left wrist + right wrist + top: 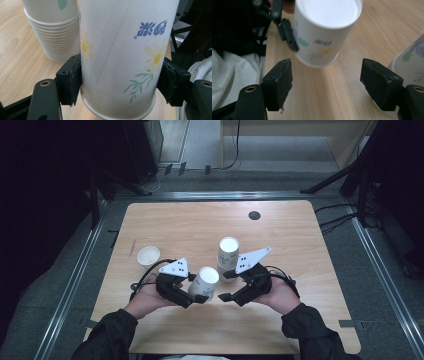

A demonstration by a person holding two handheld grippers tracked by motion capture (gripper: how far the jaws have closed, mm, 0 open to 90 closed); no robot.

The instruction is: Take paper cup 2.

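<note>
Item: paper cup [205, 284], white with a flower print, held upside down and tilted, base uppermost, over the near middle of the desk [280, 330]. In the left gripper view the same cup [117, 55] sits squarely between the pads, one pad [75, 80] pressing each side of the wall just above the rim.

Left tool [196, 297]: clamped on the cup; grip low on the wall, near the mouth.

Right tool [227, 285]: jaws partly spread, nothing between them, just beside the cup on its right. In the right gripper view the cup [324, 35] lies ahead of the pads and clear of both.

Stack of cups [228, 252]: upside down on the desk, just behind the right tool; close to the held cup, whether touching cannot be told.

Single cup [148, 256]: upright, mouth open, to the left, apart from the rest.

Handling note (judgement): the step looks like one cup taken off the stack, now to be turned and set down. Thin paper wall dents easily, so keep the clamp light. Keep the right tool clear of the stack so it does not topple. Set the cup down level before letting go.
</note>
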